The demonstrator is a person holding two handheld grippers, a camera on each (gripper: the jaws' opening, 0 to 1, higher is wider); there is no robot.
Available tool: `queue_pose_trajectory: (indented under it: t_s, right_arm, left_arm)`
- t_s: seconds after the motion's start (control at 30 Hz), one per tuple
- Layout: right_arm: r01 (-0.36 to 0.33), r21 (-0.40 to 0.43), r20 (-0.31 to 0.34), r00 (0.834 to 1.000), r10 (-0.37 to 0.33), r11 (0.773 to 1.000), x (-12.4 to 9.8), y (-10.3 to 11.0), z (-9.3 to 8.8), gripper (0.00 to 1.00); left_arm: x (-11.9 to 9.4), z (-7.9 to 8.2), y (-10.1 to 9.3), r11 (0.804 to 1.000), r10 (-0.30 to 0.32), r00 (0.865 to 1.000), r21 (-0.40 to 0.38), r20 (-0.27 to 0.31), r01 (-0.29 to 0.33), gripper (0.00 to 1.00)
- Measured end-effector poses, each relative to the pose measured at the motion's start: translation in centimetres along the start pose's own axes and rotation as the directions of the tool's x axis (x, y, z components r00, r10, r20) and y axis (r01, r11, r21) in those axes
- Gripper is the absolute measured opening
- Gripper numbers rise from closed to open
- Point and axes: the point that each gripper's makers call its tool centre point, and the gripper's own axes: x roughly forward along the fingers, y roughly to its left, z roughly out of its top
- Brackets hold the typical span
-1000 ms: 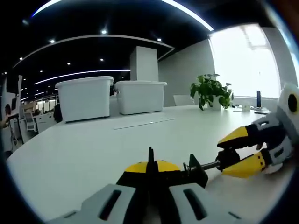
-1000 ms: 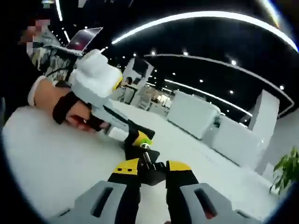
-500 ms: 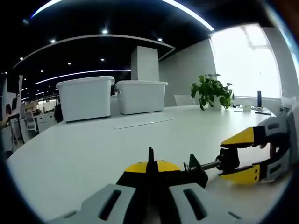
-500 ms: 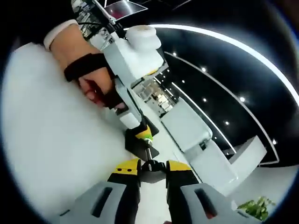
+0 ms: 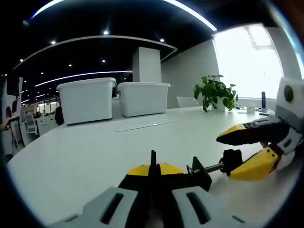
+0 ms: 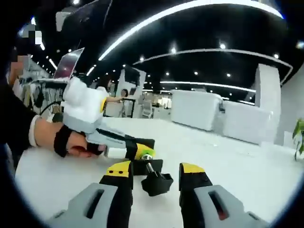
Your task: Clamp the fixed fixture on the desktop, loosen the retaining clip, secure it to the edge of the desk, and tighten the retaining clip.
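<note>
Left gripper view: left gripper [image 5: 153, 176], fingers clamped on fixture [image 5: 190, 176] lying mid-tabletop [image 5: 95, 156]; right gripper [image 5: 237, 154] at 3 o'clock, fingers apart around screw knob [image 5: 231, 161]; loosening apparently underway, edge-mounting and tightening outstanding.

"What do you see on my desk [image 5: 95, 152]?"

"I see the black fixture [image 5: 190, 178]. It is a small clamp, and it lies on the white top. My left gripper [image 5: 151, 176] has its yellow tips shut tight on one end."

"And the other end?"

"A thin metal screw sticks out to the side. It ends in a black knob [image 6: 156, 183]. The knob sits between the spread yellow tips of my right gripper [image 6: 154, 169]. I cannot tell if they touch it."
</note>
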Motion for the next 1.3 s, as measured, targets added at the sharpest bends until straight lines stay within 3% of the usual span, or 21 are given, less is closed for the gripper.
queue_pose_trajectory:
  t_s: [0.07, 0.17, 0.37, 0.5, 0.77, 0.9, 1.03, 1.2, 1.3]
  right_arm:
    - [0.006, 0.043, -0.043, 0.999, -0.004, 0.999, 0.1, -0.5, -1.0, 0.34]
    - [-0.009, 0.112, -0.009, 1.0, 0.01, 0.994, 0.1, -0.5, -0.3, 0.31]
    - [-0.048, 0.211, -0.012, 0.999, 0.052, 0.976, 0.3, 0.1, -0.4, 0.23]
    - [-0.033, 0.193, -0.013, 0.999, 0.036, 0.981, 0.2, 0.1, -0.3, 0.22]
    - [-0.028, 0.024, -0.003, 1.0, 0.028, 0.999, 0.2, 0.6, 0.0, 0.22]
    - [-0.008, -0.135, 0.003, 1.0, 0.009, 0.991, 0.2, 0.6, 0.1, 0.22]
    - [0.018, -0.4, 0.01, 1.0, -0.016, 0.916, 0.1, 1.5, 0.2, 0.22]
    - [0.034, -0.511, 0.007, 0.999, -0.036, 0.859, 0.2, 1.6, 0.1, 0.22]
    - [0.051, -0.639, 0.006, 0.998, -0.062, 0.767, 0.3, 1.8, 0.0, 0.22]
  left_arm:
    - [0.0, 0.0, 0.0, 1.0, 0.0, 1.0, 0.002, 0.0, 0.0, 0.04]
    - [0.0, 0.0, 0.0, 1.0, 0.0, 1.0, 0.004, 0.001, 0.0, 0.04]
    - [0.0, 0.0, 0.0, 1.0, -0.001, 1.0, 0.005, 0.001, 0.001, 0.04]
    - [0.0, 0.0, 0.0, 1.0, 0.001, 1.0, 0.005, 0.001, -0.001, 0.04]
    - [-0.1, 0.0, 0.1, 1.0, 0.002, 1.0, 0.003, 0.0, -0.002, 0.04]
    - [-0.1, 0.0, 0.1, 1.0, 0.002, 1.0, 0.002, 0.0, -0.002, 0.04]
    - [-0.1, 0.0, 0.1, 1.0, 0.005, 1.0, 0.002, 0.0, -0.005, 0.04]
    - [0.0, 0.0, 0.1, 1.0, 0.006, 1.0, 0.003, 0.0, -0.006, 0.04]
    - [0.0, 0.0, 0.1, 1.0, 0.009, 1.0, 0.002, 0.0, -0.009, 0.04]
